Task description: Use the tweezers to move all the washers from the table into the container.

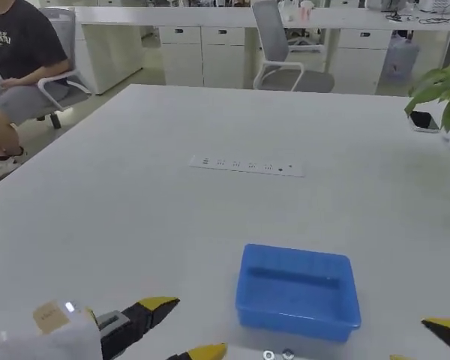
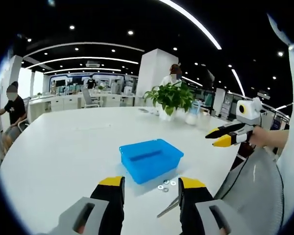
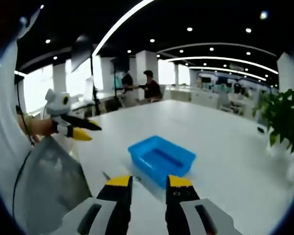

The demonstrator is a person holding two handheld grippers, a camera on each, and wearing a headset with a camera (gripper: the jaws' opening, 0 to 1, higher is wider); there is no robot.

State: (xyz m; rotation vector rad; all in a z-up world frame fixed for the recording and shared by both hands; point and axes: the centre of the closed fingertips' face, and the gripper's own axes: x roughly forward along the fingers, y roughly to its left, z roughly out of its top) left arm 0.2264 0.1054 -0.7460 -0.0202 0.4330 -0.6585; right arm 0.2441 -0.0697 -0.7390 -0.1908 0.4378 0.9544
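One large white table (image 1: 135, 217) spreads across the head view. On it, near the person, sits one blue rectangular container (image 1: 296, 289), open at the top, with nothing visible inside.

Two yellow-tipped grippers are held above the table's near edge. The left gripper (image 2: 152, 182) has its jaws spread well apart with nothing between them. In its own view they frame the container's near corner. The right gripper (image 3: 149, 182) also has its jaws parted and holds nothing. The container lies just beyond its tips.

One pair of metal tweezers (image 2: 169, 205) lies flat on the table, untouched, close to the left gripper's right-hand jaw in the left gripper view.

Three small silver washers (image 2: 165, 182) lie in a tight cluster on the table just beside the container's near side, between it and the tweezers. In the head view, two of them show at the bottom edge.
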